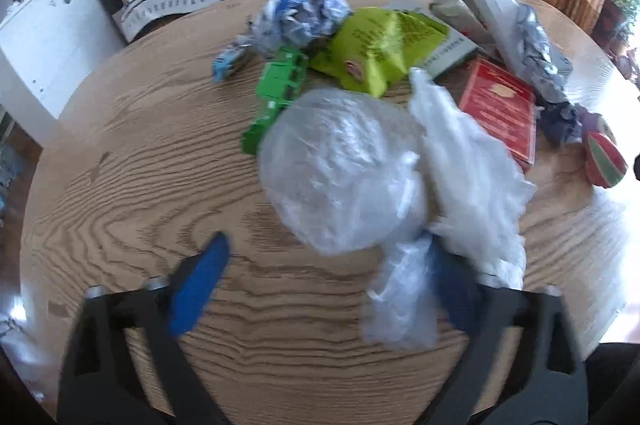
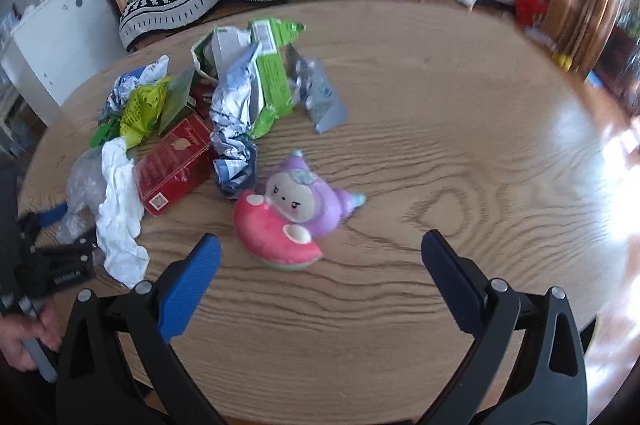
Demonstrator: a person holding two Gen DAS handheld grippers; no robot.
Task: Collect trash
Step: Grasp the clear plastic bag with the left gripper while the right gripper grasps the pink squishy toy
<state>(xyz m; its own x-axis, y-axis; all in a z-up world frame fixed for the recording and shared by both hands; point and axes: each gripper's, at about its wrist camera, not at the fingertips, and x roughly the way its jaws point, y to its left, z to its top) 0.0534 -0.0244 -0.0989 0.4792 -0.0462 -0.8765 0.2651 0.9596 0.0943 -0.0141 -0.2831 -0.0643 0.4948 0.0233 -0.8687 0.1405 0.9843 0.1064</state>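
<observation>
I am seeing the clear plastic bag [image 1: 340, 169] covering part of the left tool's right finger [image 1: 452, 289], so whether the pad is touching it is unclear. Print on the red box [image 1: 500, 105] is smearing into blur. At lower left, the right wrist view is cropping the person's hand [image 2: 24, 341].

A heap of trash lies on the round wooden table [image 1: 120, 153]. Nearest sits a crumpled clear plastic bag [image 1: 340, 169], puffed into a ball, with a white plastic bag [image 1: 468, 165] rumpled just beside it. Behind them lie a flattened green carton [image 1: 276, 97], a creased yellow-green wrapper [image 1: 376, 49] and a crushed blue-and-white wrapper [image 1: 300, 17]. A red box [image 1: 500, 109] lies flat next to the white bag, with silvery foil wrappers [image 1: 536, 53] crumpled behind it.
</observation>
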